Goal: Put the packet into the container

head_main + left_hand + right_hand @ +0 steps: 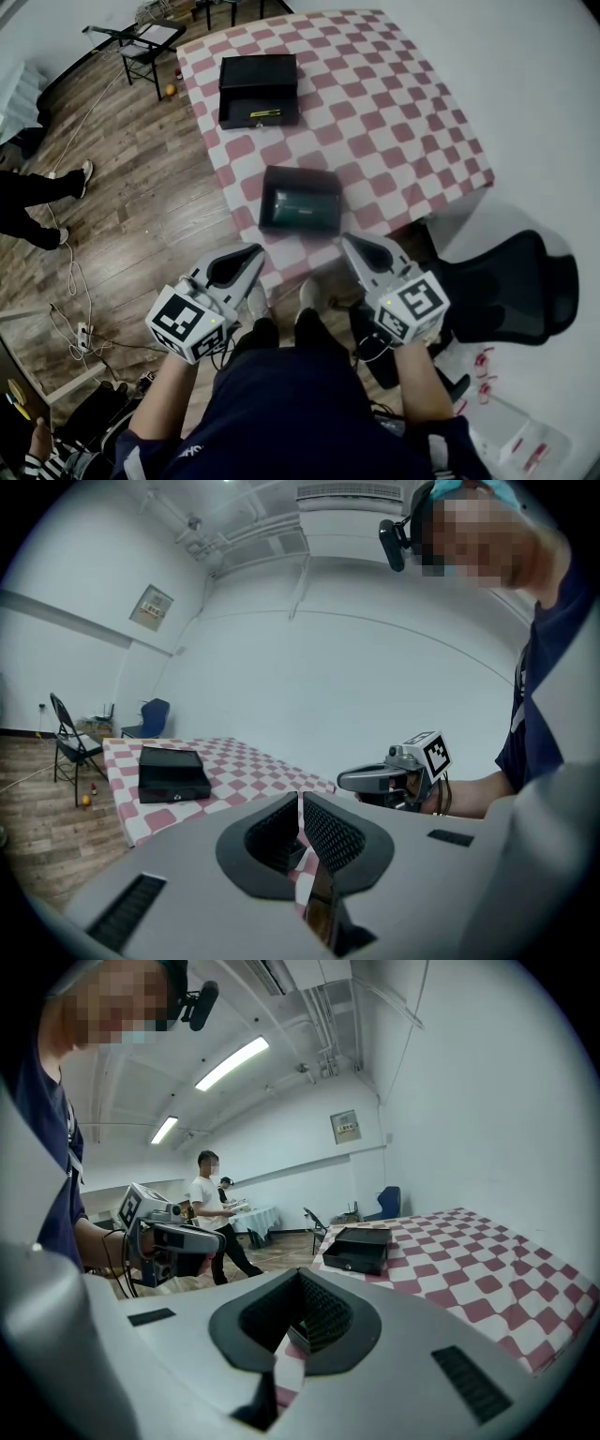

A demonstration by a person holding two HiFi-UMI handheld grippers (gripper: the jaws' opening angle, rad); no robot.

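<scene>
1. You are in a large, bare room that looks like a lab or test space, not a home: plain white walls [328, 667] and a wood-look floor [150, 206].
2. Above you run exposed pipes [253, 547] and strip lights [232, 1063].
3. Cables [70, 272] and a power strip [82, 333] lie loose on the floor.
4. The furniture is sparse: a checked-cloth table [412, 103], a folding chair [141, 42] and an office chair [506, 281].
5. Another person [208, 1213] stands near a second table [251, 1215] farther back.
6. Your left gripper [253, 251] and right gripper [349, 240] carry marker cubes.
</scene>
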